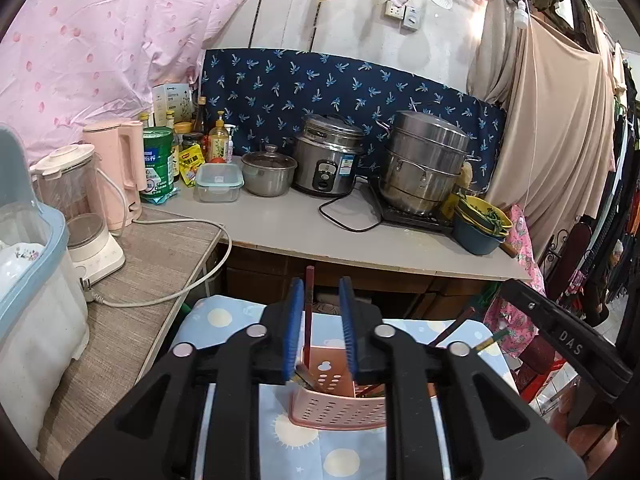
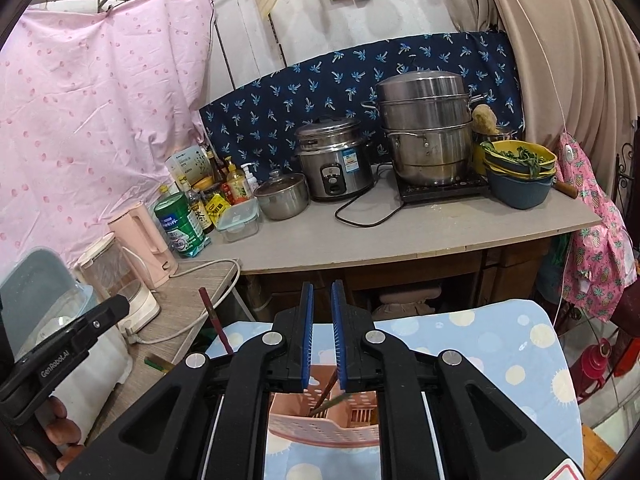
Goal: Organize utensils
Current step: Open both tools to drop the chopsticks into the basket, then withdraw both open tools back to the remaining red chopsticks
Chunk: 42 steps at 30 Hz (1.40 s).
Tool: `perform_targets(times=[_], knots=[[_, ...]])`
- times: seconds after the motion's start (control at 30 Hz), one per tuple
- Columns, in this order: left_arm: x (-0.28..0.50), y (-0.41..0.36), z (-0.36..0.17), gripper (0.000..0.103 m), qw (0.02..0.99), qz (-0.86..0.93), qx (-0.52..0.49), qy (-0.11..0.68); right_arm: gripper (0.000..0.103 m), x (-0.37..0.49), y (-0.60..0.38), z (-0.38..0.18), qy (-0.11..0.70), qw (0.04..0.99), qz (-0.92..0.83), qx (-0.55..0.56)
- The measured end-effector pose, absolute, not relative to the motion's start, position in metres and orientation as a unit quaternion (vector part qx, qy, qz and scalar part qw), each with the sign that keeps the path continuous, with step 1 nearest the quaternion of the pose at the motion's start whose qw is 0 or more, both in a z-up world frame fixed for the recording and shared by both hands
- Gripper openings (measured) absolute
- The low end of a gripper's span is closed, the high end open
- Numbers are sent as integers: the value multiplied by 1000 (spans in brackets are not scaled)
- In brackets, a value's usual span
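A pink perforated utensil holder (image 1: 336, 404) stands on a blue patterned cloth, just below both grippers; it also shows in the right wrist view (image 2: 324, 420). My left gripper (image 1: 320, 292) is open, with a dark red chopstick (image 1: 309, 312) standing upright between its blue pads, its lower end in the holder. My right gripper (image 2: 322, 292) is open a little, with chopsticks (image 2: 326, 394) leaning in the holder below it. The red chopstick (image 2: 216, 320) and the left gripper's body show at the left of the right wrist view.
A grey counter (image 1: 300, 224) carries a rice cooker (image 1: 328, 156), a steel steamer pot (image 1: 424, 164), a small pot, a plastic box, bottles and stacked bowls (image 1: 480, 224). A pink kettle (image 1: 120, 168), a blender and a dish bin stand at the left.
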<state>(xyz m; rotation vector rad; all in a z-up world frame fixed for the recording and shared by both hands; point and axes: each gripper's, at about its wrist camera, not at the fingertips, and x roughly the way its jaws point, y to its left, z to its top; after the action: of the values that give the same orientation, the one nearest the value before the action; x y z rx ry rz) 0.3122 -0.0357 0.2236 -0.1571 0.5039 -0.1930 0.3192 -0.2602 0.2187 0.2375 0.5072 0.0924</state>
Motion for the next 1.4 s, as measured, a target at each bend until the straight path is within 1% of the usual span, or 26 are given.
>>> perform_targets(times=[0.1, 0.33, 0.57, 0.6, 0.63, 0.7, 0.8, 1.13, 1.4], knots=[[306, -31, 222, 26, 961, -93, -81, 249, 12, 313, -259, 222, 248, 960, 48, 118], [283, -22, 215, 27, 960, -85, -77, 257, 12, 286, -257, 219, 250, 958, 63, 125], [255, -17, 201, 27, 958, -73, -64, 270, 13, 247, -243, 205, 258, 958, 71, 107], [251, -17, 198, 26, 958, -69, -59, 273, 14, 241, -241, 203, 259, 957, 72, 105], [247, -17, 196, 26, 958, -67, -56, 274, 18, 235, -239, 201, 261, 957, 73, 103], [239, -15, 192, 26, 956, -65, -53, 279, 22, 223, -236, 196, 263, 957, 74, 99], [227, -12, 184, 26, 955, -59, -49, 288, 22, 207, -230, 190, 267, 957, 74, 89], [188, -1, 151, 26, 943, -43, -44, 326, 22, 147, -212, 159, 288, 954, 69, 48], [155, 1, 117, 26, 936, -35, -21, 351, 22, 100, -204, 113, 334, 940, 63, 23]])
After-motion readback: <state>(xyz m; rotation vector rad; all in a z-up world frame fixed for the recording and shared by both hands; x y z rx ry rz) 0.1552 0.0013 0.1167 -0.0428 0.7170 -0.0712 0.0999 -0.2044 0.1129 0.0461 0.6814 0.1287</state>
